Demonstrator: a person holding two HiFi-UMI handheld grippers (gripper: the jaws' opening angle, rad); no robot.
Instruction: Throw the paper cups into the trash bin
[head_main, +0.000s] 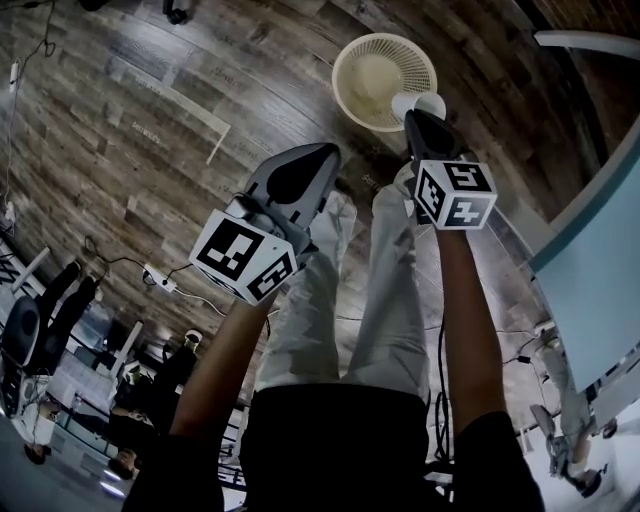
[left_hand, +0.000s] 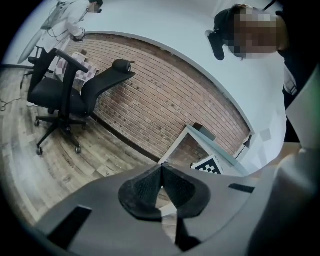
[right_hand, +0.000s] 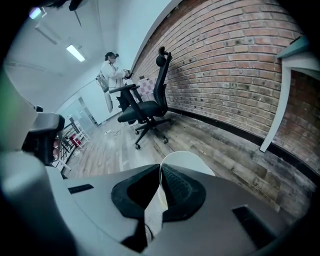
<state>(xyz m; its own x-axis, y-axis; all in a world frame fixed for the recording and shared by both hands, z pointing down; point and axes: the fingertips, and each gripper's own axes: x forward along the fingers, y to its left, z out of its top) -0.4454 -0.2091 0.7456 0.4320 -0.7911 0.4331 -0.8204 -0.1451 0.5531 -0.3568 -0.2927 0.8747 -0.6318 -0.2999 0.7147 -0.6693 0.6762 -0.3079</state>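
A cream, slatted trash bin (head_main: 372, 62) stands on the wooden floor ahead of the person's legs. My right gripper (head_main: 416, 116) is shut on the wall of a white paper cup (head_main: 420, 102), which hangs at the bin's near right rim. In the right gripper view the cup (right_hand: 189, 161) shows just past the pads, its wall pinched at my right gripper (right_hand: 160, 168). My left gripper (head_main: 322, 153) hovers left of the bin and nearer to the person. In the left gripper view my left gripper (left_hand: 161, 168) has its pads pressed together with nothing between them.
A pale blue table (head_main: 592, 285) runs along the right. A brick wall (right_hand: 235, 65) and a black office chair (right_hand: 147, 106) stand ahead; the same kind of chair (left_hand: 62, 97) shows in the left gripper view. A power strip (head_main: 160, 280) lies on the floor. A person (right_hand: 112, 75) stands far off.
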